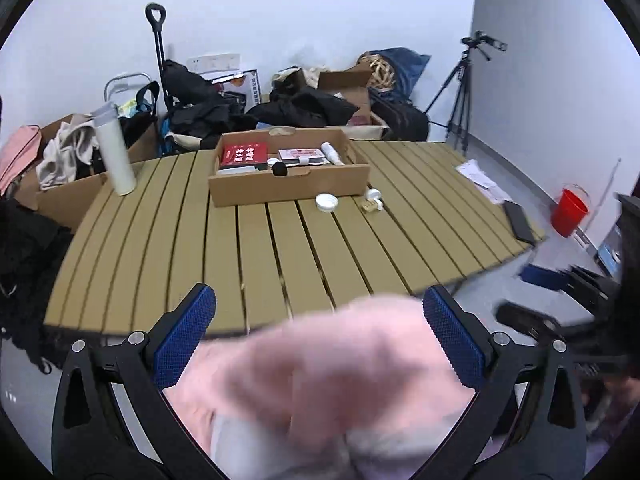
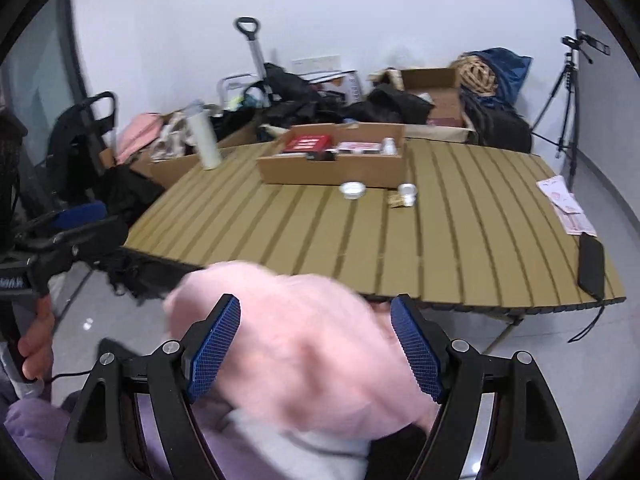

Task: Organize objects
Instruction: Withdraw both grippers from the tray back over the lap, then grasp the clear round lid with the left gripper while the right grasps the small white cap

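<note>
Progress: The cardboard tray on the desk was seen already loaded with a red box, a flat pink-and-white packet, a white tube and a small black round piece; the sorting was judged partly done.
Left to do: A white lidded jar and a small cluster of white and tan pieces were left on the desk just in front of the tray's near wall; these were judged the remaining items.
Jar orientation: The jar was set upright, lid upward; being round and squat, no long axis could be named.
Tube orientation: The tube was laid flat at the tray's right end, long axis running from the far wall toward the near wall.
Left claw: Spread wide, nothing gripped; a blurred pink sleeve was seen behind the gap, short of the desk's near edge.
Right claw: Released likewise, nothing pinched, well apart from the jar.
Off-task items: A white bottle, papers and a phone were left on the desk.
</note>
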Motion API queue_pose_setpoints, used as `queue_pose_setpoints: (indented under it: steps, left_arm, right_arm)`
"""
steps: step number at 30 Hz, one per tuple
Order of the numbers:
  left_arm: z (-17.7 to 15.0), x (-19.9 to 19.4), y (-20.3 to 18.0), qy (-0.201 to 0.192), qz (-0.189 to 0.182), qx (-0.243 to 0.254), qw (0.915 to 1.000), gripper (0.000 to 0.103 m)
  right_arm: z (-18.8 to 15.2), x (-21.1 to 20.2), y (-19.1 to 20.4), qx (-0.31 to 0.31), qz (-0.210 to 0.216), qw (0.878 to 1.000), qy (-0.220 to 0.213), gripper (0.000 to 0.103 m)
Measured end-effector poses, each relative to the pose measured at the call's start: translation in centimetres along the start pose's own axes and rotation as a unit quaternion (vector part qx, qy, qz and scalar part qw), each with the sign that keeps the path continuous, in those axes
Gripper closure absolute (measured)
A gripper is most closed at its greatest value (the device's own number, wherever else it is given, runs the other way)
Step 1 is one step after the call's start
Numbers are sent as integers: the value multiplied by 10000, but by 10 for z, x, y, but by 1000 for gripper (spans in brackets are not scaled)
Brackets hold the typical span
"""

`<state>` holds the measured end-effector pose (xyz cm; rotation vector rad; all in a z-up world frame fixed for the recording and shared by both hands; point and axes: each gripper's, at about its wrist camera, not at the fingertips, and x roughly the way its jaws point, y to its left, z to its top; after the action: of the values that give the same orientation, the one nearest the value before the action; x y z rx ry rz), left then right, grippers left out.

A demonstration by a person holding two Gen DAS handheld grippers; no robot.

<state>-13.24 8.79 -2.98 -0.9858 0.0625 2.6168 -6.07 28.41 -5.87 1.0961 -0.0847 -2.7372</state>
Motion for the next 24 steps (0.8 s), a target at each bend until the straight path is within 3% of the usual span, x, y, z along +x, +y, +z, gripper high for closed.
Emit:
queue_pose_setpoints:
  steps: [6,12,15,17,21,22,23,24]
  left_arm:
    - [44,128,-5,-103,150,421,9989,1]
    - [74,252,-4,550,-129,406,9976,11]
    - [78,292,-8,537,146,538,9970,16]
    - [80,311,-10,617,121,631,9960,16]
    - [78,335,-7,796,86,646,9947,21]
    - [76,336,-7,751,75,661,9950,41]
    - [75,339,-8,832,-88,691,9941,61]
    - [74,344,-9,955,-174,722,9927,67]
  right_arm:
    - [46,78,-66,240,-145,9994,205,22]
    - [105,179,-130,795,177,9959,403,22]
    - [124,230,-143,897,142,9939,626,31]
    - [134,262,-148,885,82,9931,763,39]
    - [144,305,-151,834,-71,9922,920,44]
    - [144,314,-150,781,-145,9919,986,49]
    - [144,323,-149,703,-265,9914,1072,65]
    - [143,325,-149,621,-432,9921,1005,71]
